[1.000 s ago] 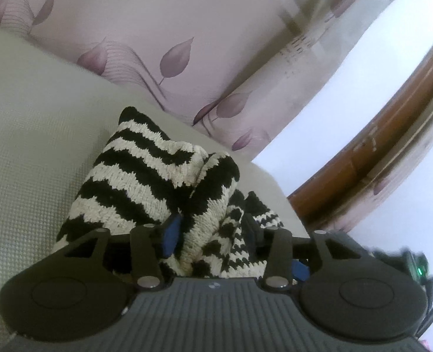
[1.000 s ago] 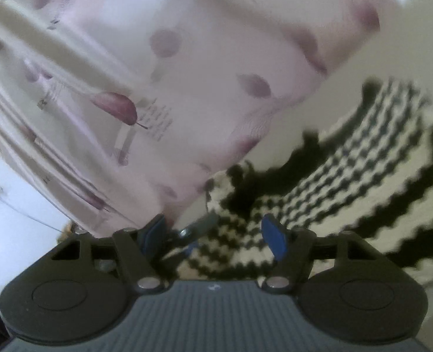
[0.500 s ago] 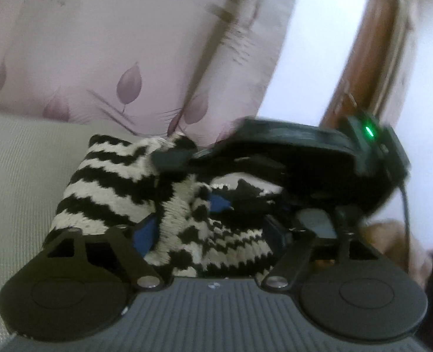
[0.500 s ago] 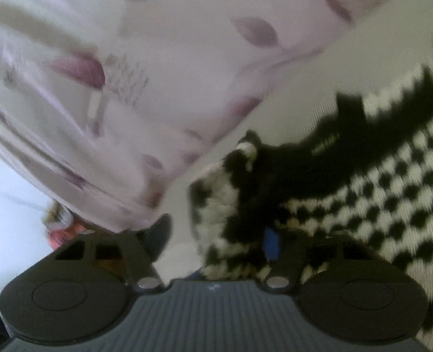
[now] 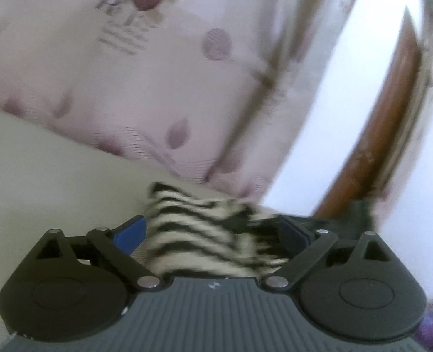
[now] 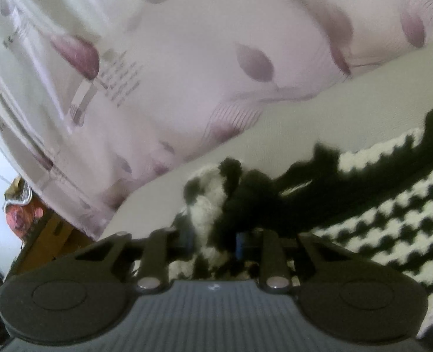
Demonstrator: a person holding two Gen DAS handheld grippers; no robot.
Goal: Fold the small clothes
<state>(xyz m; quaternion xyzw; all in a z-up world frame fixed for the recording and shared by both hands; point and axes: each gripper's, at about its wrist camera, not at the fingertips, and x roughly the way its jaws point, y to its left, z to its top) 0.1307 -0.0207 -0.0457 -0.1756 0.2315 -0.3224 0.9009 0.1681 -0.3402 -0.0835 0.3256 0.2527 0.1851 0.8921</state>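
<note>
A small black-and-white striped knitted garment (image 5: 204,231) lies on a pale cream surface (image 5: 55,182). My left gripper (image 5: 213,231) is open, its blue-padded fingers (image 5: 129,230) spread wide on either side of the bunched knit. In the right wrist view my right gripper (image 6: 213,240) is shut on a black-and-white edge of the garment (image 6: 213,202); the rest of the knit (image 6: 392,205) spreads to the right. The view is blurred.
A pink curtain with purple leaf prints (image 5: 128,73) hangs right behind the surface. A brown wooden frame (image 5: 377,135) stands at the right of the left wrist view. Orange and brown clutter (image 6: 28,223) sits low at the left of the right wrist view.
My left gripper has opened and let go of the knit. My right gripper has closed on the garment's edge. Both cameras have swung, and the right gripper has left the left view.
</note>
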